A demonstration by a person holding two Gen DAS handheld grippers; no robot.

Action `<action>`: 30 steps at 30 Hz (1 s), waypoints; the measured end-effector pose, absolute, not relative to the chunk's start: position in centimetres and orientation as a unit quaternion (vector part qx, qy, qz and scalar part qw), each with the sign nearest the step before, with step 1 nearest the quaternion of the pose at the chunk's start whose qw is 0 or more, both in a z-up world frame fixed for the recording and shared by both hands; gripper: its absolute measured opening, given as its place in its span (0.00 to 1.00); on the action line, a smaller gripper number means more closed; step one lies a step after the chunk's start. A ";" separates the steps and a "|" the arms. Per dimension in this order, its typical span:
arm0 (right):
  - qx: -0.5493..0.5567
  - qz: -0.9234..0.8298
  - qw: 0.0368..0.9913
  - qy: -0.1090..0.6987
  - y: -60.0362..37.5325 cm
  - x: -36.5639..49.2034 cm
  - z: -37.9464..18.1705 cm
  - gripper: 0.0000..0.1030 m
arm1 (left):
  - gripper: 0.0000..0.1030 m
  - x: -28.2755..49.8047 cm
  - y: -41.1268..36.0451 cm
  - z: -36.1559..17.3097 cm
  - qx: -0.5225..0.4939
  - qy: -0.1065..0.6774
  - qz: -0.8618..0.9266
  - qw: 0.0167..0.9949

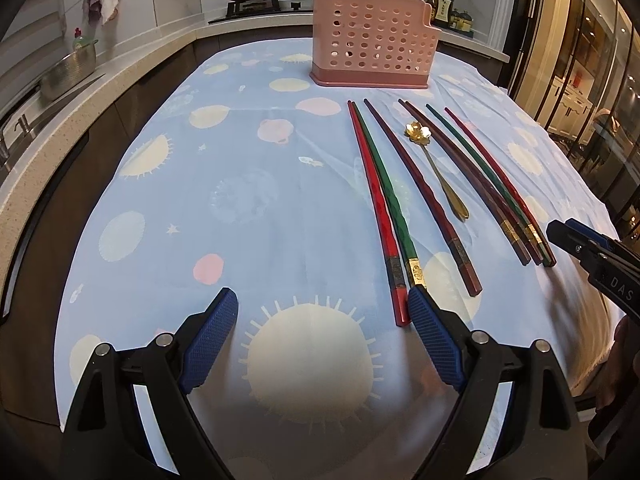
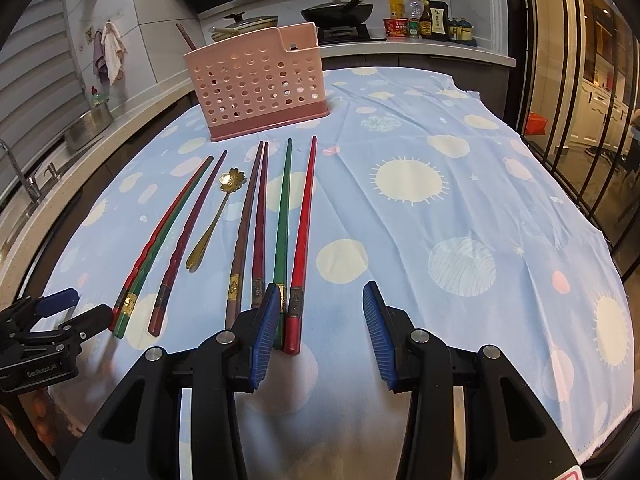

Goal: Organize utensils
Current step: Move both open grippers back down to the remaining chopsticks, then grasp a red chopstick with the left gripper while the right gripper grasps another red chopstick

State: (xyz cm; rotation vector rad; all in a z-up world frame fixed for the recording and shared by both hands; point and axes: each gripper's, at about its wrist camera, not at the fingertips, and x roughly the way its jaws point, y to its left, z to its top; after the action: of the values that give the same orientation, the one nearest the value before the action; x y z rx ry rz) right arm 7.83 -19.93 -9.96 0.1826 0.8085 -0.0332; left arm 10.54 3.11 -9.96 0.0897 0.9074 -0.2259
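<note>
My left gripper (image 1: 322,318) and right gripper (image 2: 318,326) both hang released and empty at the near edge of the surface (image 2: 420,280). The chopsticks (image 2: 302,240) and gold spoon (image 2: 212,220) lie flat, butts toward me for easy grasping; the pink holder (image 2: 260,84) waits far behind them.

a pink perforated utensil holder (image 2: 260,84) is standing upright at the far end of the table, a dark handle (image 2: 185,36) poking out of it. in front of it, seven chopsticks are lying flat, roughly parallel, thin tips toward the holder: a red and green pair (image 2: 160,240) touching, a lone maroon one (image 2: 188,240), two dark brownish ones (image 2: 250,224) (side by side), then a green one (image 2: 283,220) and a red one (image 2: 304,220). a gold spoon with a flower-shaped bowl (image 2: 214,216) is resting among them.
</note>
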 end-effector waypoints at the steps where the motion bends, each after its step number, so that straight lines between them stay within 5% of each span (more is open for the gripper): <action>1: 0.088 -0.016 0.915 0.393 -19.9 7.9 -10.0 0.41 | 0.80 10.6 3.1 -10.0 0.042 0.438 -0.110 0.891; 16: 0.084 -0.020 0.914 0.396 -19.9 8.6 -10.8 0.39 | 0.80 11.2 2.6 -10.6 0.055 0.431 -0.104 0.894; 21: 0.076 -0.023 0.912 0.401 -19.9 8.5 -11.2 0.31 | 0.80 11.2 2.5 -10.7 0.058 0.428 -0.101 0.896; 30: 0.055 -0.031 0.916 0.395 -19.4 7.9 -11.3 0.25 | 0.57 11.0 2.2 -10.4 0.062 0.419 -0.110 0.899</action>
State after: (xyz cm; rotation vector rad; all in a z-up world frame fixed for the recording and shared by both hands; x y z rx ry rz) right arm 7.89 -19.44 -11.32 0.1132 0.8130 -0.0628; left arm 11.00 2.21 -10.43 0.1288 0.8665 -0.2272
